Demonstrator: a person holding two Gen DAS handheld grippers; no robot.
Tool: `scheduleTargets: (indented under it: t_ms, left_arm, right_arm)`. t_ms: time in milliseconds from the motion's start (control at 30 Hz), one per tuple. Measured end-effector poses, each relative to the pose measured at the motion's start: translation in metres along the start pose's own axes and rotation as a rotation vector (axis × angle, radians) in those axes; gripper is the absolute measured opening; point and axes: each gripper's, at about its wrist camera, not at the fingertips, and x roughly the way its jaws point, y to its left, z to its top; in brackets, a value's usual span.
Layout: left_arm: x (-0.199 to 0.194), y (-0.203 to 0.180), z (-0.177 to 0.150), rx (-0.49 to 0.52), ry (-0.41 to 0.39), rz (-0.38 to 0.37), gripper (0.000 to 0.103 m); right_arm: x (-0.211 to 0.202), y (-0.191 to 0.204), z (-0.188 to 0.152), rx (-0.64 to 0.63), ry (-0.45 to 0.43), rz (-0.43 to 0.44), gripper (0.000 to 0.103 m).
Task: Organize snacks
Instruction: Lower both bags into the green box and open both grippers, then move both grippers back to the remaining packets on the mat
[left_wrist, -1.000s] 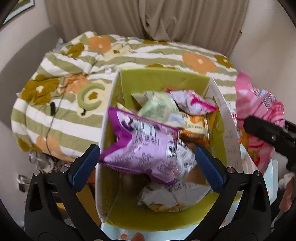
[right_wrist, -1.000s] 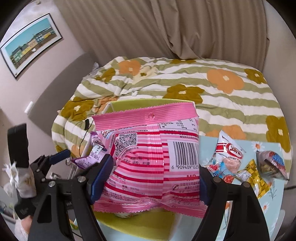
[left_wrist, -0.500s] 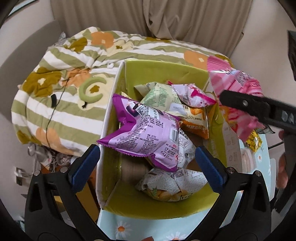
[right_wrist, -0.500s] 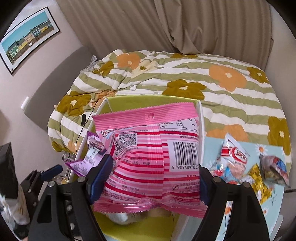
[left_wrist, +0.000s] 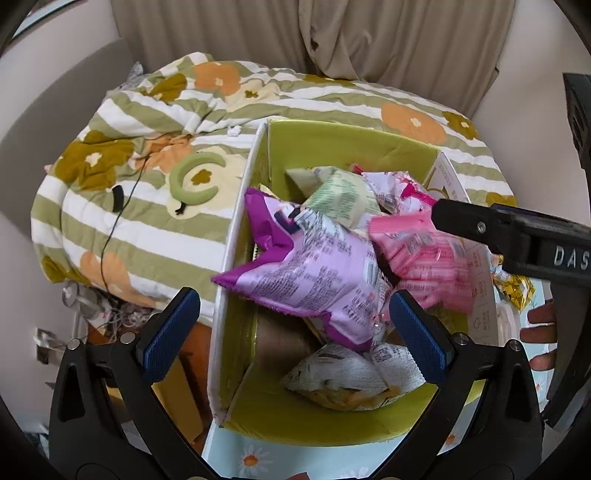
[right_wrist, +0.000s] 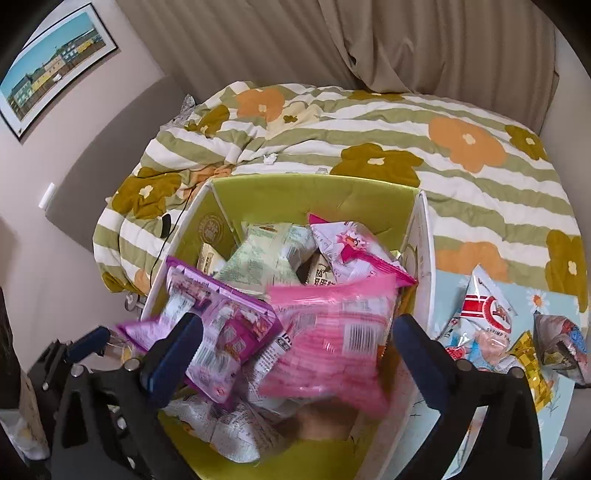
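From my left wrist camera, my left gripper (left_wrist: 293, 330) hangs over the near end of the green box (left_wrist: 354, 142). Its jaws are wide open and hold nothing; the purple packet (left_wrist: 306, 273) only lies below them, on top of the heap. One corner of this packet reaches out over the left wall of the box. I think this is the first risk: if I push it or the heap shifts, it may slide out on that side, where there is no table under it. The pink striped packet (left_wrist: 424, 254) is blurred, beside the purple one, under the black finger of my right gripper, so it seems to be falling into the box.

From my right wrist camera, my right gripper (right_wrist: 295, 345) has just been opening its jaws and they now stand fully apart. The pink striped packet (right_wrist: 332, 339) is between them but the pads do not press it; it is loose and blurred above the other packets. The box is already quite full, so it may land on the pile, tilt toward the right wall and slip over the edge. If I pull back too early, a pad could also catch the packet's rim. On the table (right_wrist: 554, 391) to the right, the red and white packet (right_wrist: 480, 317) and two small ones are not yet in the box.
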Motion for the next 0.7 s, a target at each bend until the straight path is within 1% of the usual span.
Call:
scheduleTargets:
  t_ms: [100, 300, 567, 700]
  left_arm:
    - [0.000, 0.000, 0.000, 0.003, -0.004, 0.000, 0.102]
    - [-0.012, -0.001, -0.001, -0.009, -0.025, -0.010, 0.102]
    - [-0.049, -0.012, -0.005, 0.009, -0.072, -0.029, 0.102]
    - [-0.069, -0.028, -0.009, 0.042, -0.104, -0.073, 0.102]
  right_arm:
    - [-0.005, -0.001, -0.004, -0.014, -0.018, -0.021, 0.102]
    - [-0.023, -0.003, -0.007, 0.004, -0.045, 0.003, 0.102]
    - [-0.066, -0.002, -0.021, 0.016, -0.127, -0.004, 0.102]
    - [-0.095, -0.008, -0.033, 0.030, -0.187, -0.023, 0.102]
